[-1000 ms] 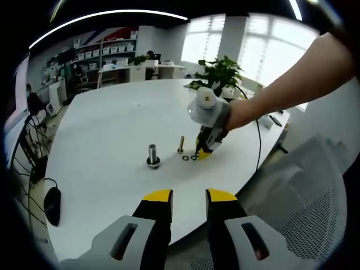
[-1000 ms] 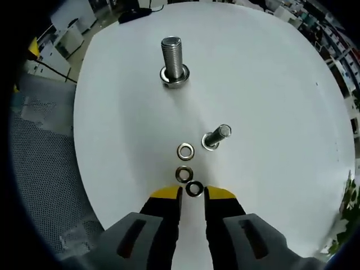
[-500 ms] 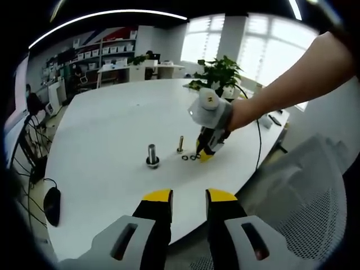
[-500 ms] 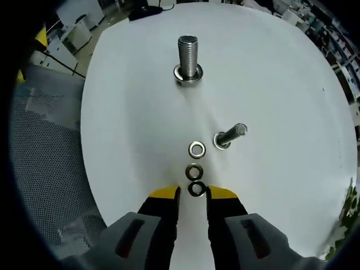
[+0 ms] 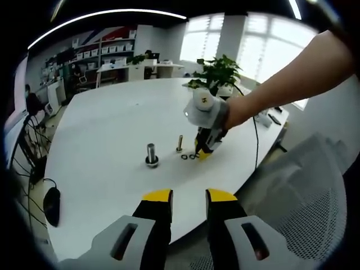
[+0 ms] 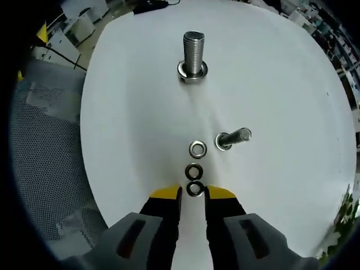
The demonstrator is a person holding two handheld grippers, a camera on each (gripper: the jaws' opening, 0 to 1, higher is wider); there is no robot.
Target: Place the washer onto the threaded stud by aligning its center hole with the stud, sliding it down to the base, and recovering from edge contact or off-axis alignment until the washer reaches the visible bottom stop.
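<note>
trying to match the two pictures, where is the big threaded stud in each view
Left gripper view: the big threaded stud stands left of centre on the white table, left of the right claw.
Right gripper view: top centre, upright.
Shared landmark: the smaller bolt beside the three washers.

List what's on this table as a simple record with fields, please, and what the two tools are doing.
surface: white table
big stud: upright, a ring at its base
small stud: upright, beside the washers
washers: three in a row, flat on the table
nearest washer: between the right gripper's yellow fingers
middle washer: next along the row
far washer: beside the small stud
right gripper: open, tips down at the table
left gripper: open, holding nothing, back near the table edge
also there: plant, mouse
</note>
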